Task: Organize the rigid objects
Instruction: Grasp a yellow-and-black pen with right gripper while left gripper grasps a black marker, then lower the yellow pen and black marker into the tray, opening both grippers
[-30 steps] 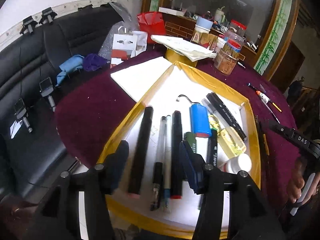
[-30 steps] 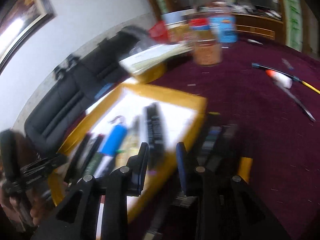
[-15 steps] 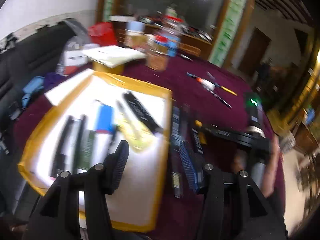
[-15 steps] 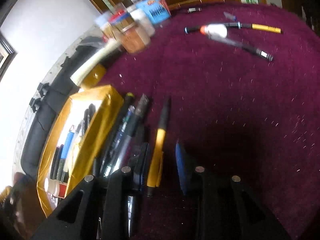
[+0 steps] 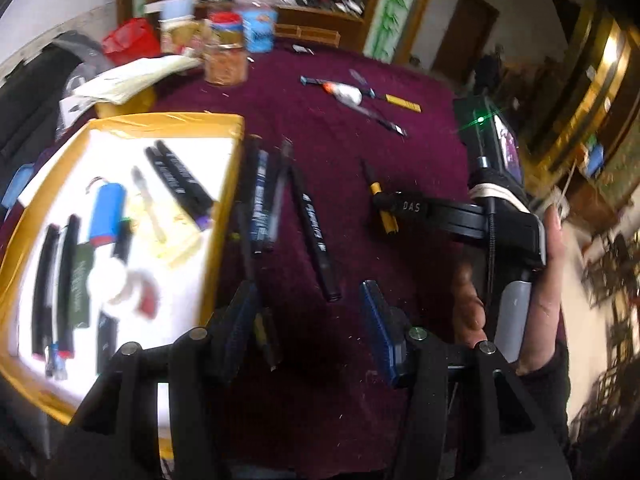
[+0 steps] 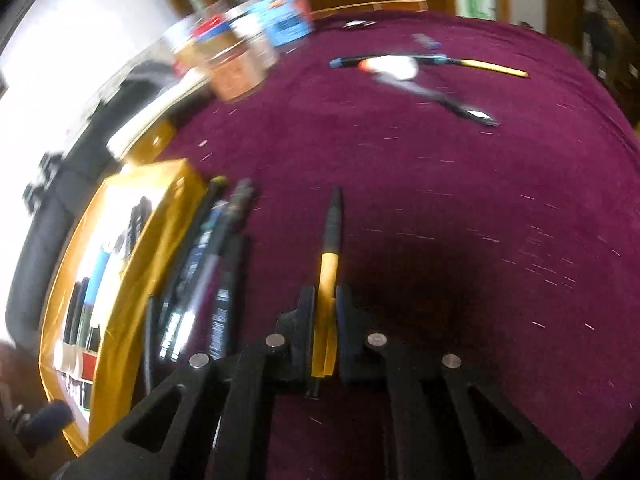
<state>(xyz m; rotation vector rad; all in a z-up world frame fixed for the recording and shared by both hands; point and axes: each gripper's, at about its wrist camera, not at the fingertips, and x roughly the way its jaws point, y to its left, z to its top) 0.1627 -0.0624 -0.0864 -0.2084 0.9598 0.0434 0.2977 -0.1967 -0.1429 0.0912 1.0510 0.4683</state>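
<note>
A yellow-rimmed white tray (image 5: 228, 128) at the left holds several markers, a blue cylinder (image 5: 106, 214) and a white bottle. Several black pens (image 5: 312, 228) lie on the maroon cloth beside its right rim. My left gripper (image 5: 308, 320) is open and empty above the cloth near those pens. My right gripper (image 6: 323, 308) is shut on a yellow-and-black pen (image 6: 329, 272), which also shows in the left wrist view (image 5: 382, 208). The tray shows in the right wrist view (image 6: 176, 184) at the left.
Jars and a blue-labelled bottle (image 5: 260, 28) stand at the table's far edge, with a paper stack (image 5: 132, 78) to their left. More pens and a white tube (image 5: 348, 94) lie far right on the cloth (image 6: 480, 220). A black sofa lies beyond the tray.
My left gripper has swung right, from over the tray to the cloth beside it. My right gripper has closed on the yellow-and-black pen.
</note>
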